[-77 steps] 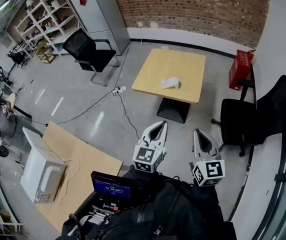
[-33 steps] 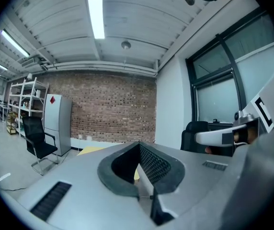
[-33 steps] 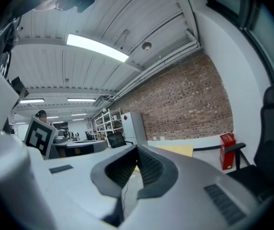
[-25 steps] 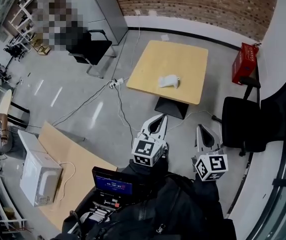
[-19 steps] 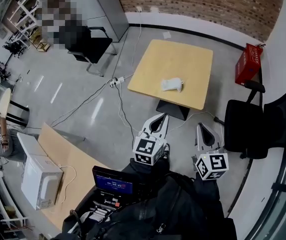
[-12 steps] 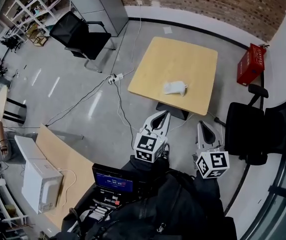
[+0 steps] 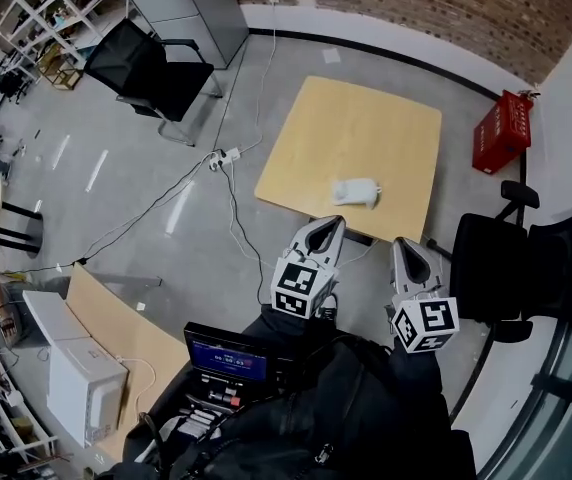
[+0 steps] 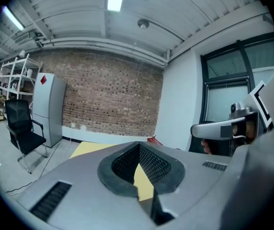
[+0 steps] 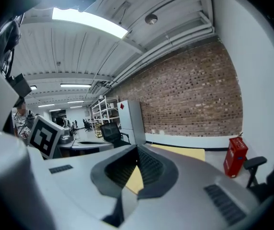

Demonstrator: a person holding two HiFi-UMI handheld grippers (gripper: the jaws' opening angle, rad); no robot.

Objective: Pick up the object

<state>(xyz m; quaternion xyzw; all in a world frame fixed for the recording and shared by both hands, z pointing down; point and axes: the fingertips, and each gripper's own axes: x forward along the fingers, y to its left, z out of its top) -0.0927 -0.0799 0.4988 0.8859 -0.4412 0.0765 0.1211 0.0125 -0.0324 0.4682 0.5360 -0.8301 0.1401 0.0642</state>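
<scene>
We hold the left gripper [image 7: 332,226] and right gripper [image 7: 407,245] with fingers pressed together, near the white object [image 7: 356,191] on the table [image 7: 386,118].

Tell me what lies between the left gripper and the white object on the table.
Nothing stands there. In the head view, only a bare strip of tabletop near the table's front edge separates the shut left gripper from the white object.
</scene>
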